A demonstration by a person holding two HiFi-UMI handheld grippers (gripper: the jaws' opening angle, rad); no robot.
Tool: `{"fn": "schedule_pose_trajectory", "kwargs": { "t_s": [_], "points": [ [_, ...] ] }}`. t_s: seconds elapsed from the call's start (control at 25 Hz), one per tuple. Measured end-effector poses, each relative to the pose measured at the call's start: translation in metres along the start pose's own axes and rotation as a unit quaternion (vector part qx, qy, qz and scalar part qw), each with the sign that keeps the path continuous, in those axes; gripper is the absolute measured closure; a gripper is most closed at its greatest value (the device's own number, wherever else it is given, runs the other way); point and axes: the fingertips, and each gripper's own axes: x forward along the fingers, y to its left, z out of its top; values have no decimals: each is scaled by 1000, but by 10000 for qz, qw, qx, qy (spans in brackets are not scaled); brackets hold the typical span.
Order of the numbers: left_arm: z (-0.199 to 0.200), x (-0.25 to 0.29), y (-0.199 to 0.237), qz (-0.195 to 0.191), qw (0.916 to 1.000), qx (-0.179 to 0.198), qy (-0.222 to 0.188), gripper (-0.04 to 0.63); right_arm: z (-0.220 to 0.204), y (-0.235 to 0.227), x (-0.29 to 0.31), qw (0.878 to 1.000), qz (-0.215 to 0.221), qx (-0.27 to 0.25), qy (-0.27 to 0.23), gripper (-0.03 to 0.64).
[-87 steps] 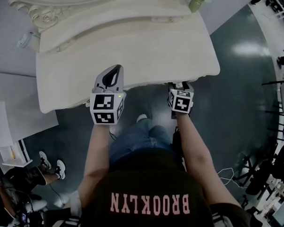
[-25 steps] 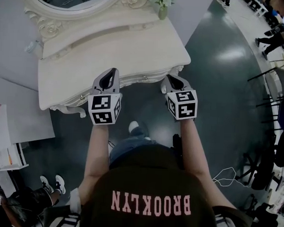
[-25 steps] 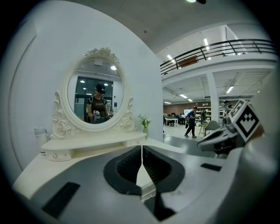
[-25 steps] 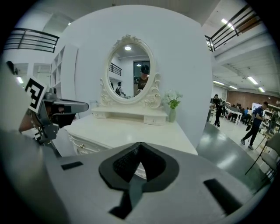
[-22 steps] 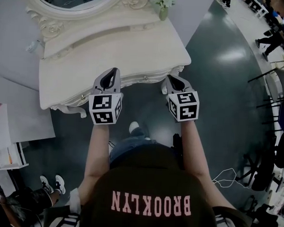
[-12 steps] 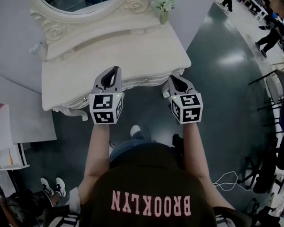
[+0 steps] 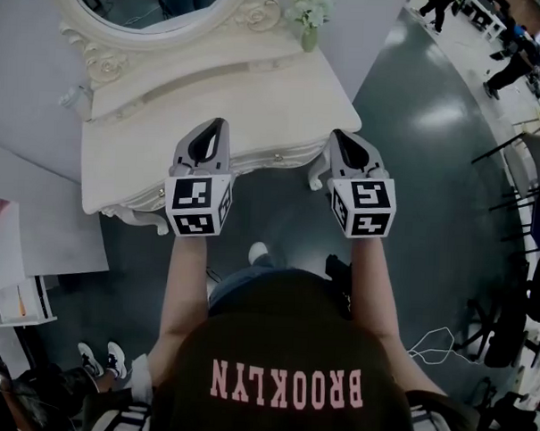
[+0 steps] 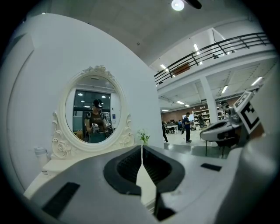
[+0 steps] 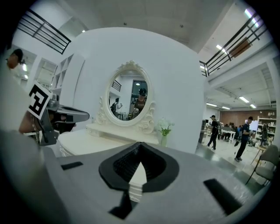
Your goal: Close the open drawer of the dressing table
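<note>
Head view: cream dressing table (image 7: 120,163) fills the upper left and centre of the frame, its oval mirror (image 7: 150,4) at the top edge and a small vase of flowers (image 7: 310,24) at the back right corner of the tabletop (image 7: 213,91). The drawer (image 7: 255,158) sits in the front apron, long axis along the table's front edge, running lower left to upper right in the frame. Its small knob (image 7: 275,157) lies between the two grippers. No drawer box juts out; the front looks flush with the apron, so I judge it already pushed home. Left gripper (image 7: 218,129) has jaws closed tip to tip, nothing between them, and overlaps the front edge just left of the knob. Right gripper (image 7: 340,138) has jaws likewise shut and empty, beside the right front corner. Both gripper views look level across the tabletop toward the mirror, so both sets of jaws stand above the drawer front rather than against it. From either hand the drawer lies ahead and below; the left looks slightly nearer the knob. Nothing stands between jaws and apron. Around: a pale jar-like thing (image 7: 78,99) at the tabletop's left end, a white panel (image 7: 37,236) at lower left, the person's shoe (image 7: 259,252) on the dark floor, and chairs (image 7: 516,301) on the right — all well apart from the drawer.
</note>
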Motion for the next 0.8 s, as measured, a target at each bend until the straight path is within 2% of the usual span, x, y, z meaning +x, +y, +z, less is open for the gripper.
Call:
{"fn": "schedule_pose_trajectory", "kwargs": {
  "t_s": [0.28,0.8],
  "points": [
    [16,-5,-2,-53,9997,74,-232,586,32,-3,-11,9986,-119,-151,-493,620],
    [18,-6,-6,-86,9996,59,-245,586,30,-4,-18,9987,-119,-123,-473,620]
  ]
}}
